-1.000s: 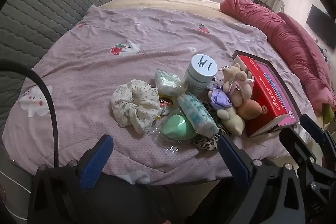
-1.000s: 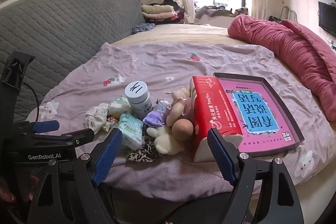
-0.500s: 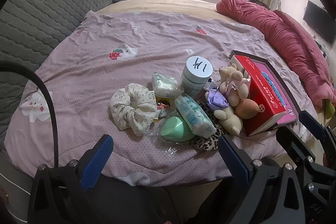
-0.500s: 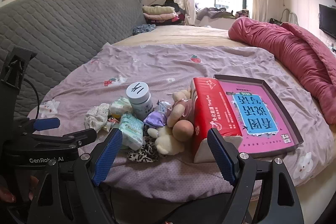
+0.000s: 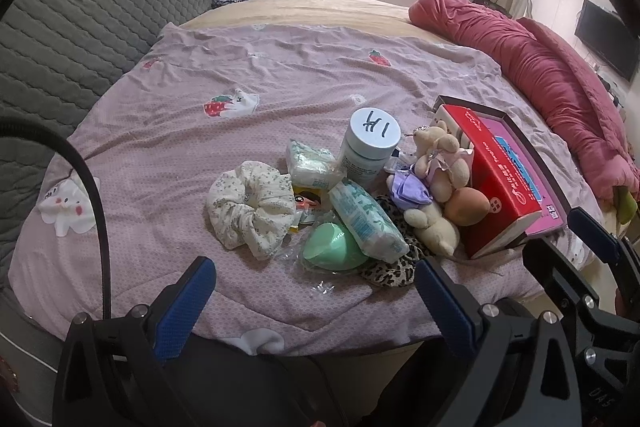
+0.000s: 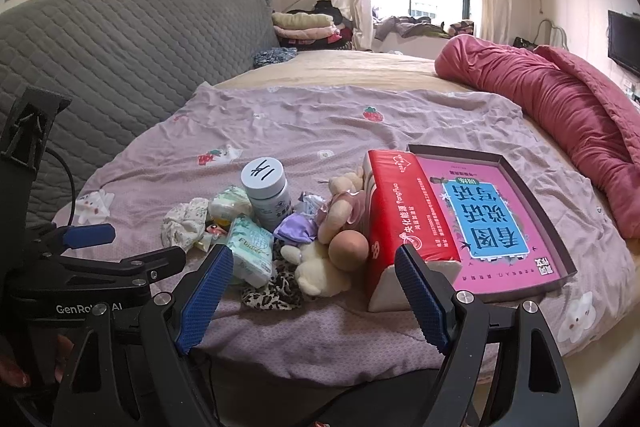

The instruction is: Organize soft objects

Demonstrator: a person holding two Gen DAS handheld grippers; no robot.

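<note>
A pile of small things lies on the purple bedspread (image 5: pixel 248 75): a white floral scrunchie (image 5: pixel 250 209), a green sponge (image 5: pixel 334 247), a tissue pack (image 5: pixel 366 221), a leopard scrunchie (image 5: pixel 390 269), a purple bow (image 5: pixel 408 189), a plush bear (image 5: pixel 438 163), a cream plush (image 5: pixel 434 229) and an orange sponge egg (image 5: pixel 466 207). My left gripper (image 5: pixel 316 301) is open and empty, below the pile at the bed's edge. My right gripper (image 6: pixel 314 293) is open and empty, in front of the leopard scrunchie (image 6: pixel 276 291) and cream plush (image 6: pixel 320 269).
A white jar (image 5: pixel 370 151) stands in the pile. A red tissue box (image 6: pixel 404 215) lies beside a shallow tray holding a pink book (image 6: pixel 492 215). A rolled red quilt (image 6: pixel 560 123) lies at the right. A grey headboard (image 6: pixel 120 47) is at the left.
Both grippers have tilted up a little, so the pile sits lower and slightly closer in both views. Nothing on the bed has moved.
</note>
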